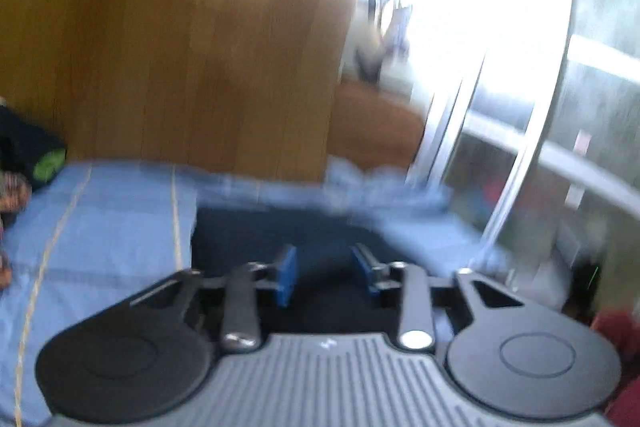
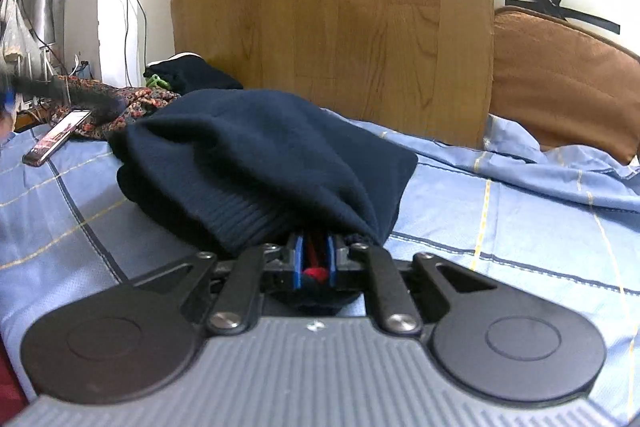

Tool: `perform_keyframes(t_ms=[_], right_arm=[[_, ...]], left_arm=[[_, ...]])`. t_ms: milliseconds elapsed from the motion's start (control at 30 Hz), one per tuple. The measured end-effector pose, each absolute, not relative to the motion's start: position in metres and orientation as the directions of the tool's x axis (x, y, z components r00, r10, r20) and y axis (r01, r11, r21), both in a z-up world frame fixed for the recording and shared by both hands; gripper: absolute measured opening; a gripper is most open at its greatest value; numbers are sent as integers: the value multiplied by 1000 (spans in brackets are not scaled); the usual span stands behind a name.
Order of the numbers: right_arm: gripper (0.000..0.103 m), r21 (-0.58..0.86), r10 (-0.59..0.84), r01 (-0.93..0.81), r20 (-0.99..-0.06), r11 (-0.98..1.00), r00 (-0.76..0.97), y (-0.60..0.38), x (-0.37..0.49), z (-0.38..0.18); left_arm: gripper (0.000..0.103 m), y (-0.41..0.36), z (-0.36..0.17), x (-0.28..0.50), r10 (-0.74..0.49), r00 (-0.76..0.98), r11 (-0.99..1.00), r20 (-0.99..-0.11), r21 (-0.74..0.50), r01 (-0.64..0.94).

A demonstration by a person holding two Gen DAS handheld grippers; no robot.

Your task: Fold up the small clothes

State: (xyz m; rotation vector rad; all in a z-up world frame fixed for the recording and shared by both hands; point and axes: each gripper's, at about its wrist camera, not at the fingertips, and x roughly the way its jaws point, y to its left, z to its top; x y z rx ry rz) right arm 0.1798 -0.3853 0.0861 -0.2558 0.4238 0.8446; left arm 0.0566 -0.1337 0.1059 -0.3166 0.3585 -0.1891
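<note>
A dark navy knit garment [image 2: 256, 155] lies bunched on the blue checked bedsheet [image 2: 500, 227]. Its ribbed hem faces my right gripper [image 2: 313, 259], which is shut on the near edge of the fabric. A bit of red shows between the blue pads. The left wrist view is blurred. In it my left gripper [image 1: 326, 269] hovers over the flat navy garment [image 1: 256, 231] with its blue pads [image 1: 286, 275] apart and nothing pinched between them.
A wooden board [image 2: 332, 15] stands behind the bed, with a brown cushion [image 2: 560, 79] to its right. A phone [image 2: 56, 137], a patterned cloth [image 2: 132, 103] and another dark garment [image 2: 192, 75] lie at the far left. A metal window frame [image 1: 520, 131] rises at the right.
</note>
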Motion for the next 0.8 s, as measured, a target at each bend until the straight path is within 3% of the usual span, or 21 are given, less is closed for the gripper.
perform_keyframes(t_ms=[67, 133, 267, 367, 533, 700, 767, 800], right_arm=[[15, -58, 662, -760, -450, 647, 599, -387, 173, 79], [15, -64, 662, -757, -440, 651, 607, -388, 172, 77], [29, -41, 673, -771, -459, 635, 579, -395, 168, 84], [34, -47, 701, -797, -447, 602, 556, -409, 155, 100], [35, 87, 763, -786, -327, 613, 558, -408, 155, 134], [35, 197, 743, -718, -245, 667, 623, -362, 179, 145], [35, 212, 735, -706, -260, 676, 626, -346, 191, 134], [35, 215, 708, -680, -325, 701, 627, -337, 198, 121]], left_arm=[[36, -124, 118, 64, -241, 934, 916, -262, -378, 130], [35, -124, 120, 84, -242, 930, 913, -275, -390, 122], [25, -135, 86, 132, -263, 867, 916, -423, -391, 87], [25, -136, 61, 144, -262, 842, 905, -472, -423, 45], [25, -133, 46, 144, -264, 845, 886, -464, -462, 23], [26, -140, 46, 141, -229, 835, 918, -500, -397, 15], [27, -145, 47, 139, -208, 833, 933, -512, -359, 13], [27, -146, 47, 139, -201, 833, 937, -516, -348, 11]])
